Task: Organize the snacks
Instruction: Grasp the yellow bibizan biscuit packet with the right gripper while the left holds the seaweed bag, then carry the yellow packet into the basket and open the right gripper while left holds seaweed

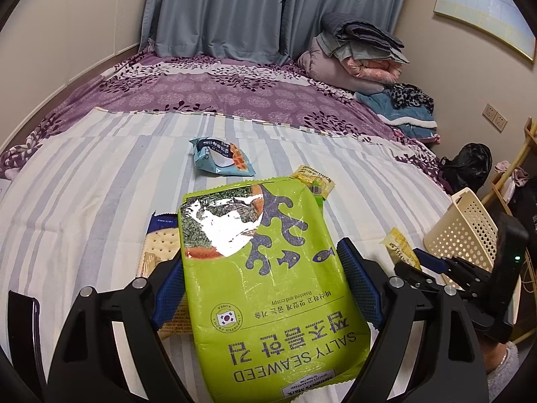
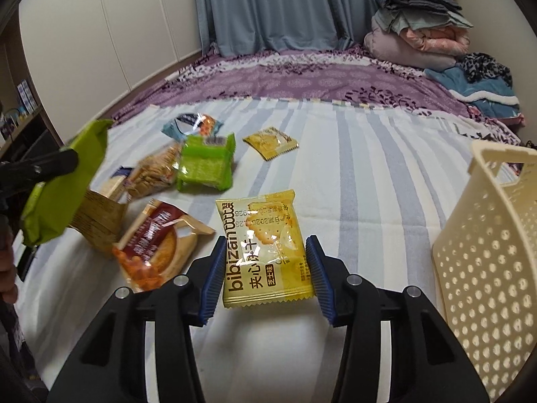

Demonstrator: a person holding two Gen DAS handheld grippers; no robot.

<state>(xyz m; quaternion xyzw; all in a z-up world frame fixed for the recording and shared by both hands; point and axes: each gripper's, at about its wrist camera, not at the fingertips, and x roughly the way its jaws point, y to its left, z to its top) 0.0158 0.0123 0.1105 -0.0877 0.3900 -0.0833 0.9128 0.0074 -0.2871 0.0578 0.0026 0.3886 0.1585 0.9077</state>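
Note:
My left gripper (image 1: 265, 282) is shut on a big green salty seaweed bag (image 1: 268, 268), its blue pads pressing both long edges. The bag hangs above the striped bedsheet and also shows at the left of the right wrist view (image 2: 63, 184). My right gripper (image 2: 265, 282) is shut on a yellow sandwich cracker packet (image 2: 265, 252), held off the bed. A cream perforated basket (image 2: 486, 252) stands just right of it, tilted. In the left wrist view the right gripper (image 1: 423, 262) holds that yellow packet (image 1: 401, 247) beside the basket (image 1: 466, 231).
Loose snacks lie on the bed: a teal waffle packet (image 2: 193, 124), a small green pack (image 2: 206, 164), another yellow packet (image 2: 270, 142), a cracker sleeve (image 2: 154, 168) and a brown pastry packet (image 2: 157, 241). Folded bedding (image 2: 419, 33) is piled at the far right.

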